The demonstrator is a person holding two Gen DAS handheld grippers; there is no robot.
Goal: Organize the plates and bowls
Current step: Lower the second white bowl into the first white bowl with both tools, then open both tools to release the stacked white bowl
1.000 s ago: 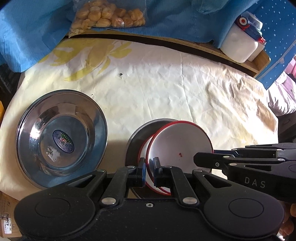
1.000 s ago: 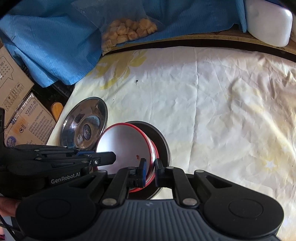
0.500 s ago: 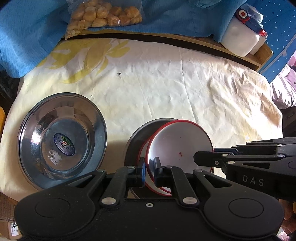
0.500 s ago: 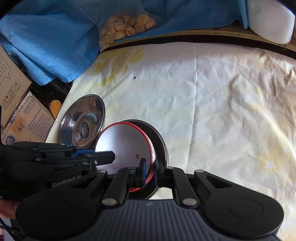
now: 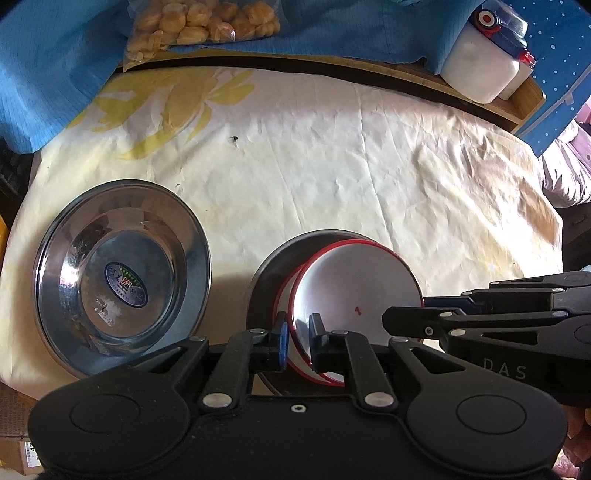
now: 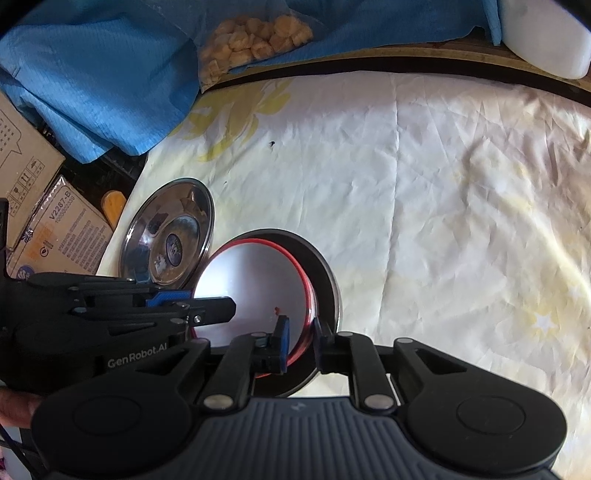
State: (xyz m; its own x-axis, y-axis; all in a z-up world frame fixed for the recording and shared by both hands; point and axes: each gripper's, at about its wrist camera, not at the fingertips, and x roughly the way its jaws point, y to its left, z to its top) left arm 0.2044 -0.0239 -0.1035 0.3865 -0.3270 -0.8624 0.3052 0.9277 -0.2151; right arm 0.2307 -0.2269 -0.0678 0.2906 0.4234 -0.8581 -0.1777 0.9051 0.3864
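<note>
Both grippers, left gripper and right gripper, straddle the white bowl's rim; jaws opening, grip released.

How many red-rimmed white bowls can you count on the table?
2: a top bowl nested in a lower bowl, both inside the dark pan. More might be hidden underneath.

From the stacked bowls, the tablecloth lies bare from 11 through 3 o'clock. The steel plate blocks 9 o'clock. At 12 o'clock, the snack bag, blue cloth and white container bound the far edge.
</note>
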